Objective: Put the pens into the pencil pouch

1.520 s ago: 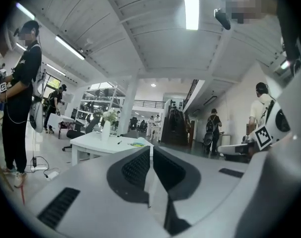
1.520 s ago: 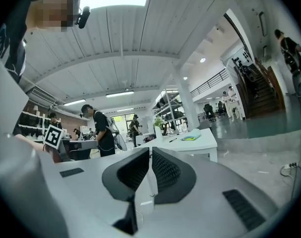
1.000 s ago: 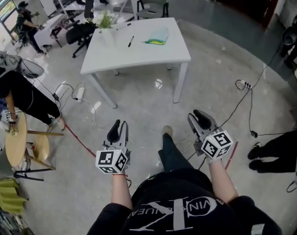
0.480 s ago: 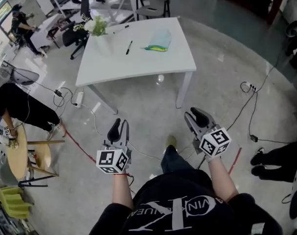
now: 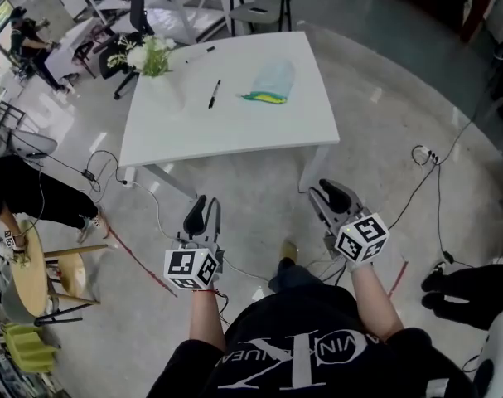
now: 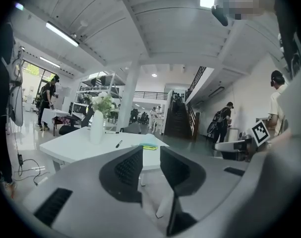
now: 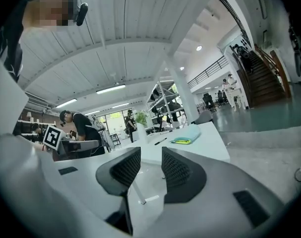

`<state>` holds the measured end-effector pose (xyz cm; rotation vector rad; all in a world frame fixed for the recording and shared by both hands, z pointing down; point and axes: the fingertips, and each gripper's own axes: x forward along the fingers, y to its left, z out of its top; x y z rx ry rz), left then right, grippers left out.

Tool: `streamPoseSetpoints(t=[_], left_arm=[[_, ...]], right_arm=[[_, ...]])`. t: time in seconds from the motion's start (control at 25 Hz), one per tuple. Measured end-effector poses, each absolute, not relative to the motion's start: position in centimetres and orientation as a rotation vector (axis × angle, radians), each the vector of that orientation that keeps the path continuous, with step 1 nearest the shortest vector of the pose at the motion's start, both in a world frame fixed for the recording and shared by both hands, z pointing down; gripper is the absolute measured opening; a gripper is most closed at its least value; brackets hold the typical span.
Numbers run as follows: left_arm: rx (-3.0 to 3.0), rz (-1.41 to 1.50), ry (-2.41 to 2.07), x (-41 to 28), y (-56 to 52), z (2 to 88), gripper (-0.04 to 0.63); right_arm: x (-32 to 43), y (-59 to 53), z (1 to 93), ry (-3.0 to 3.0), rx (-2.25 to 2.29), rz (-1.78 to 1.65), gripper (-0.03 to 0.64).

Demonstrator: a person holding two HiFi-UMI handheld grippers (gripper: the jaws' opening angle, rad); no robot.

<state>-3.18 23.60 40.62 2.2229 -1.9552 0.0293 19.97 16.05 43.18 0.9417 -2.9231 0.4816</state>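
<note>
A white table [image 5: 234, 131] stands ahead of me. On it lie a light blue pencil pouch [image 5: 272, 81] with a yellow-green edge, a black pen [image 5: 214, 94] to its left and a second pen [image 5: 200, 54] near the far edge. My left gripper [image 5: 203, 208] and right gripper [image 5: 330, 194] hang over the floor, short of the table's near edge, both open with nothing between the jaws. The right jaws have just been opening. In the left gripper view the gripper [image 6: 151, 155] faces the pen [image 6: 118, 144] and pouch [image 6: 149, 146]. The right gripper [image 7: 151, 155] faces the pouch [image 7: 186, 135] and pen [image 7: 160, 141].
A white vase with flowers [image 5: 147, 56] stands at the table's left far corner. Cables and a power strip [image 5: 423, 152] lie on the floor to the right, a red line [image 5: 139, 259] to the left. A person [image 5: 23, 193] sits at a round wooden table [image 5: 27, 264].
Both grippers have moved toward the table together; the table sits lower and nearer in the head view. My foot has stepped forward.
</note>
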Motion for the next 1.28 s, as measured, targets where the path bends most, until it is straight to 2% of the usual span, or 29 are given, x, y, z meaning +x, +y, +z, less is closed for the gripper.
streamPoseSetpoints(t=[0.52,1.28], left_arm=[[2.274,0.03,-1.906,-2.9,12.5,41.0,0.095],[2.314,0.094,-1.813,-4.0,5.4,41.8,0.095]], right_arm=[[18.4,7.1,43.8,-2.906,0.912,0.459,0.138],[15.0,1.6,45.0,-2.872,0.896,0.535,0.138]])
